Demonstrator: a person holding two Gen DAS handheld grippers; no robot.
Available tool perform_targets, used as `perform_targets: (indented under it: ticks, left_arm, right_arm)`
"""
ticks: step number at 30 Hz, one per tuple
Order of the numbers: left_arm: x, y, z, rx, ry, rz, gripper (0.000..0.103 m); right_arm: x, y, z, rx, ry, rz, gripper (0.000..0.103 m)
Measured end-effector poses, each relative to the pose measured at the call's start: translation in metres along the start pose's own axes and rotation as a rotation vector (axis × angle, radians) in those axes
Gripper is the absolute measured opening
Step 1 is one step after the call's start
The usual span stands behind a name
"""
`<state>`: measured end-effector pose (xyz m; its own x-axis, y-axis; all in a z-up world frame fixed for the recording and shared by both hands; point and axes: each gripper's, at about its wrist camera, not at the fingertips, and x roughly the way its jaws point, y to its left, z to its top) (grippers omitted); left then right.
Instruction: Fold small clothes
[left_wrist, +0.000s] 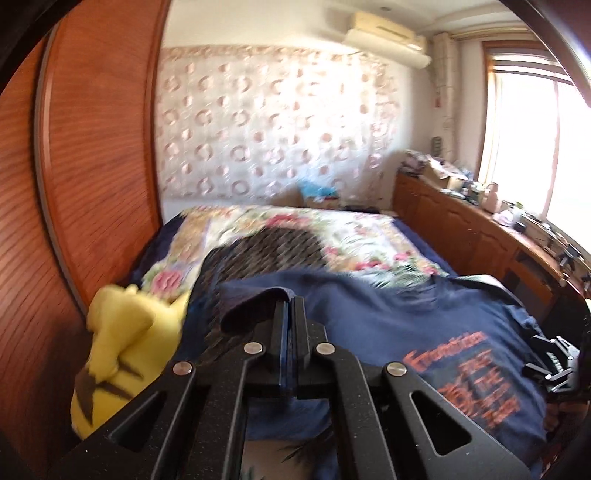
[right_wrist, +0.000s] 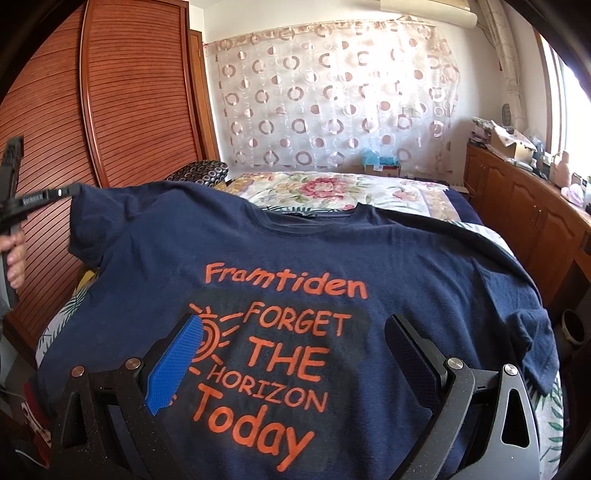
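A soft navy T-shirt with orange lettering lies spread on the floral bed. The left claw is clenched on its lifted left sleeve; the right claw, spread wide, hovers over the print.

A bed with a floral quilt carries a navy T-shirt and a yellow plush toy.
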<state>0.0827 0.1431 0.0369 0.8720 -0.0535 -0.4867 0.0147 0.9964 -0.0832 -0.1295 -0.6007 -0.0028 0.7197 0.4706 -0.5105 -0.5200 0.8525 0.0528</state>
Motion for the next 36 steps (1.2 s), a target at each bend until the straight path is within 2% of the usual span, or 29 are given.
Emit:
perform_targets:
  ticks: [5, 9, 11, 12, 13, 15, 17, 19, 20, 21, 22, 29, 36]
  left_arm:
    - [0.014, -0.046, 0.025, 0.074, 0.010, -0.090, 0.002]
    - [0.023, -0.087, 0.029, 0.168, 0.001, -0.092, 0.002]
    - [0.026, -0.095, 0.029, 0.185, 0.016, -0.123, 0.003]
    - [0.026, -0.096, 0.028, 0.186, 0.022, -0.135, 0.009]
    - [0.026, -0.095, 0.027, 0.182, 0.028, -0.146, 0.024]
    - [0.022, -0.092, 0.024, 0.168, 0.028, -0.159, 0.041]
    - [0.018, -0.088, 0.020, 0.164, 0.036, -0.160, 0.045]
    - [0.017, -0.084, 0.015, 0.162, 0.046, -0.143, 0.059]
    - [0.017, -0.082, 0.012, 0.161, 0.047, -0.136, 0.062]
    - [0.015, -0.079, 0.008, 0.160, 0.049, -0.132, 0.070]
    - [0.013, -0.075, 0.002, 0.155, 0.050, -0.126, 0.073]
    - [0.010, -0.058, -0.031, 0.102, 0.048, -0.062, 0.074]
    - [0.010, -0.045, -0.056, 0.086, 0.044, -0.001, 0.074]
  right_arm:
    - [-0.002, 0.001, -0.002, 0.009, -0.007, -0.023, 0.099]
    - [-0.005, 0.005, -0.005, 0.014, -0.009, -0.038, 0.099]
    - [-0.006, 0.007, -0.007, 0.015, -0.006, -0.044, 0.099]
    - [-0.007, 0.009, -0.008, 0.013, -0.006, -0.046, 0.099]
    - [-0.008, 0.009, -0.008, 0.012, -0.005, -0.050, 0.099]
    - [-0.010, 0.011, -0.009, 0.012, -0.004, -0.057, 0.099]
    - [-0.008, 0.012, -0.008, 0.013, -0.002, -0.059, 0.099]
    - [-0.005, 0.012, -0.006, 0.009, 0.002, -0.057, 0.099]
    - [-0.003, 0.015, -0.005, 0.003, 0.004, -0.056, 0.099]
    - [-0.001, 0.016, -0.004, -0.002, 0.007, -0.052, 0.099]
    - [0.001, 0.018, -0.002, -0.007, 0.009, -0.046, 0.099]
    - [0.024, 0.042, 0.021, -0.085, 0.014, 0.020, 0.089]
    - [0.062, 0.053, 0.050, -0.140, -0.006, 0.108, 0.083]
